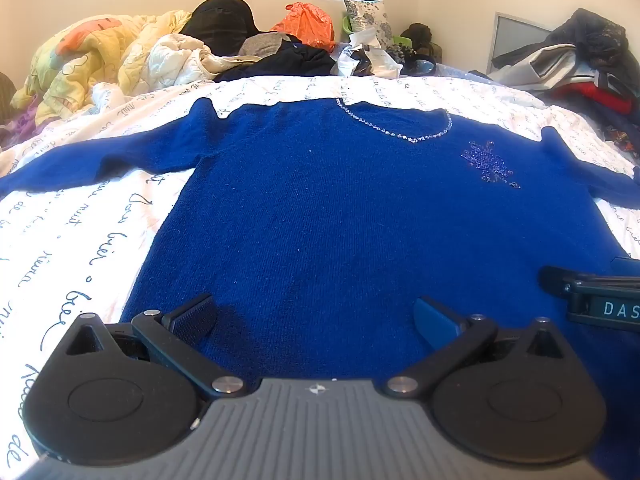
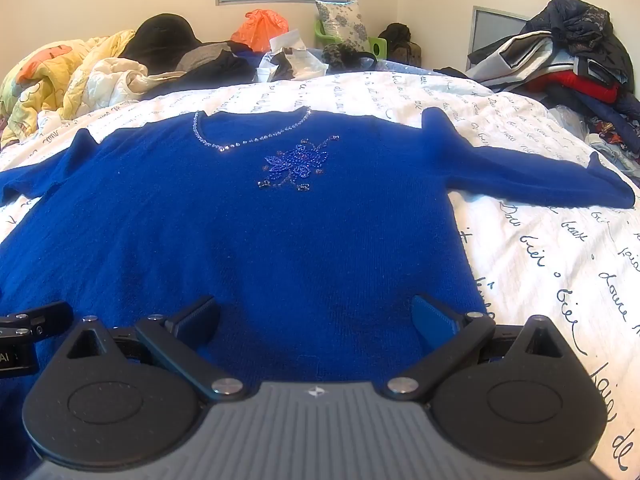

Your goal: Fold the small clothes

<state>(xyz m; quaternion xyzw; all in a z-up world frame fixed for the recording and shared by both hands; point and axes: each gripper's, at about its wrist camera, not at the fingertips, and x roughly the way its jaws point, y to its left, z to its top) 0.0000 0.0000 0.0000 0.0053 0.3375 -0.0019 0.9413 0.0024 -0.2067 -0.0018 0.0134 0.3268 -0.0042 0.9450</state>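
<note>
A royal blue knit sweater [image 1: 320, 208] lies flat, front up, on the bed, both sleeves spread out sideways; it also shows in the right wrist view [image 2: 248, 232]. It has a beaded neckline [image 2: 248, 142] and a beaded flower [image 2: 296, 164] on the chest. My left gripper [image 1: 314, 316] is open and empty, low over the sweater's bottom hem on its left half. My right gripper [image 2: 316, 318] is open and empty over the hem on its right half. The right gripper's tip [image 1: 592, 292] shows at the right edge of the left wrist view.
The bed has a white cover with blue script [image 2: 560, 248]. A yellow quilt [image 1: 80, 56], dark clothes [image 1: 280, 62] and an orange bag [image 1: 308, 24] pile up at the far side. A heap of jackets [image 2: 560, 60] lies at the right.
</note>
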